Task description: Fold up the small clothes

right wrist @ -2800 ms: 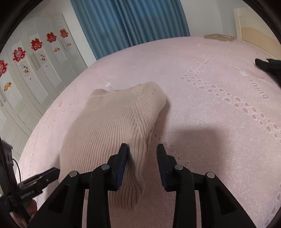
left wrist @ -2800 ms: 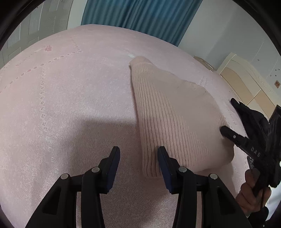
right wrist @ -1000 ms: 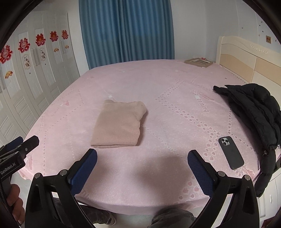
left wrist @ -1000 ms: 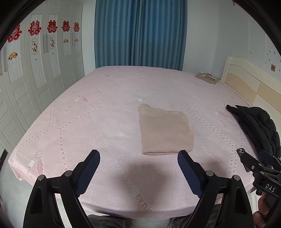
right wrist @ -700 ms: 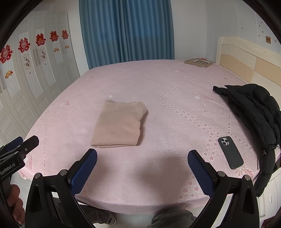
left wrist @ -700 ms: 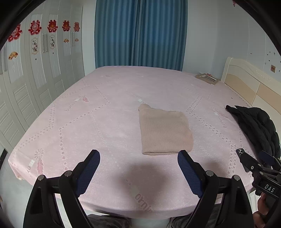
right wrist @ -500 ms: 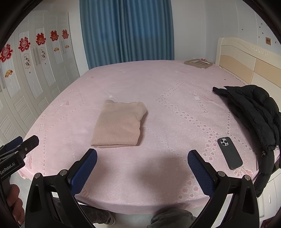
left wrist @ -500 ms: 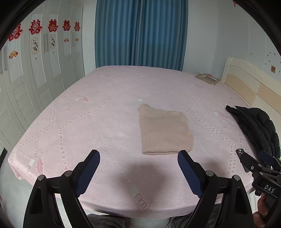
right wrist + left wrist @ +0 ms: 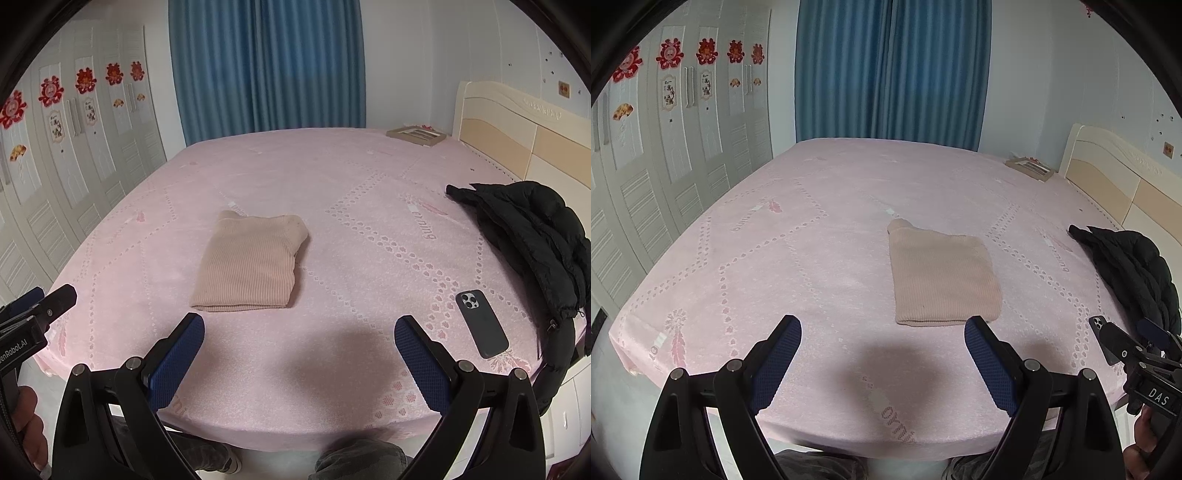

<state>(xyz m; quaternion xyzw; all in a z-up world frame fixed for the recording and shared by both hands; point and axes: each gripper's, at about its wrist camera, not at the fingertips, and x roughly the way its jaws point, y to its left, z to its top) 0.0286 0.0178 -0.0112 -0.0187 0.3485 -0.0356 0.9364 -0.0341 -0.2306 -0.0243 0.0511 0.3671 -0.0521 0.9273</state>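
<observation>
- Sweater point(image 9: 943, 278): folded, flat on bed point(image 9: 812, 258), long axis running away from me toward the curtain point(image 9: 892, 70).
- My left gripper point(image 9: 882, 332), right gripper point(image 9: 299, 328): both spread wide, empty.

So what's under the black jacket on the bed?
The black jacket lies on the pink bedsheet, spilling over the bed's edge. Whatever else might be under it is covered. The phone lies beside it.

Both wrist views look from beyond the bed's point(image 9: 820, 258) near edge, angled down across it toward the curtain point(image 9: 266, 66) at the far edge. The left view sits further left. Both take in the whole bed, the sweater point(image 9: 942, 277) and the jacket point(image 9: 535, 236).
</observation>
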